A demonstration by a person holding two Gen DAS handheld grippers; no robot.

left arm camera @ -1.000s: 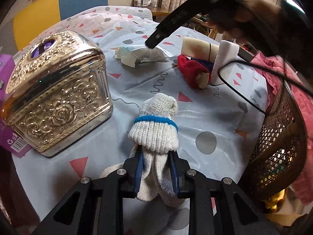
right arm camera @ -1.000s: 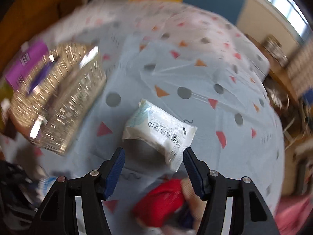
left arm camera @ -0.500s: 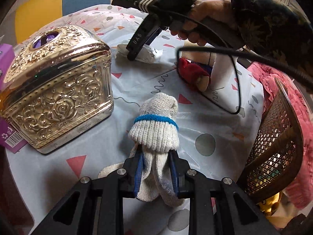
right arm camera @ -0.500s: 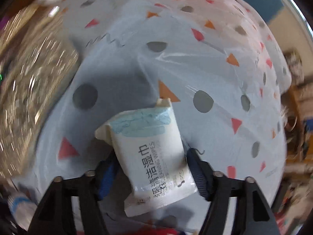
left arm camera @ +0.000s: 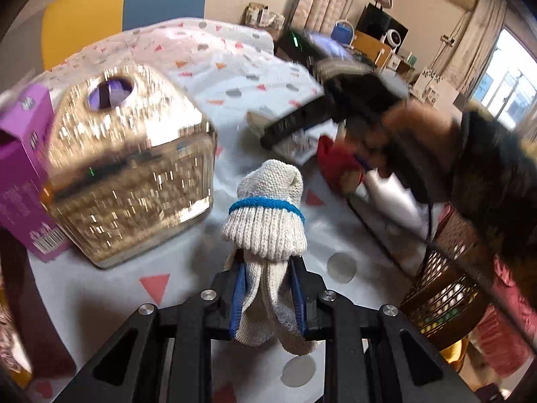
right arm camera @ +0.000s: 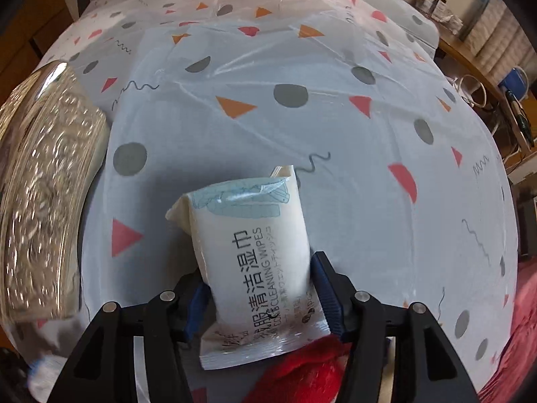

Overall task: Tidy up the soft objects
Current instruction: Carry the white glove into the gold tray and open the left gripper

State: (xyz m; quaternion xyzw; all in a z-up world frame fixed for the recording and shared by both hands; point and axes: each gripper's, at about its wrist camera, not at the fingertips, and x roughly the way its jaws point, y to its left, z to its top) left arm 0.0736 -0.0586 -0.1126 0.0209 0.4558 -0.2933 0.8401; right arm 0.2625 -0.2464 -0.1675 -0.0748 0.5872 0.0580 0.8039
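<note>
Knitted cream wool, ribbed, with a blue band: a glove (left arm camera: 268, 231) is sitting clamped between the blue pads of the left gripper (left arm camera: 268, 297), its cuff standing up ahead of the fingertips and its loose fingers hanging down behind the pads toward the camera. The jaws are standing nearly together, pinching the fabric. Ahead and to the left of this gripper an embossed gold box (left arm camera: 131, 171) with an oval hole in its lid is resting on the patterned tablecloth (left arm camera: 188, 268), a purple carton (left arm camera: 20, 174) showing just beyond its far side. Ahead and to the right a hand (left arm camera: 412, 127) in a dark sleeve is gripping the other tool, blurred; past it a red soft object (left arm camera: 332, 161) is lying on the cloth, and a brown woven basket (left arm camera: 446, 288) is standing close off to the right. In the right wrist view, the right gripper (right arm camera: 260, 297) is pointing steeply down at a pack of wet wipes (right arm camera: 258, 252), which is lying flat on the tablecloth with its lower half between the two fingers. The right pad is lying against the pack's edge; the left pad is sitting at the other edge, contact there too dim to tell, so a firm grip cannot be confirmed. The red soft object is showing just below the pack, behind the fingertips, and the gold box is sitting well off to this gripper's left.
</note>
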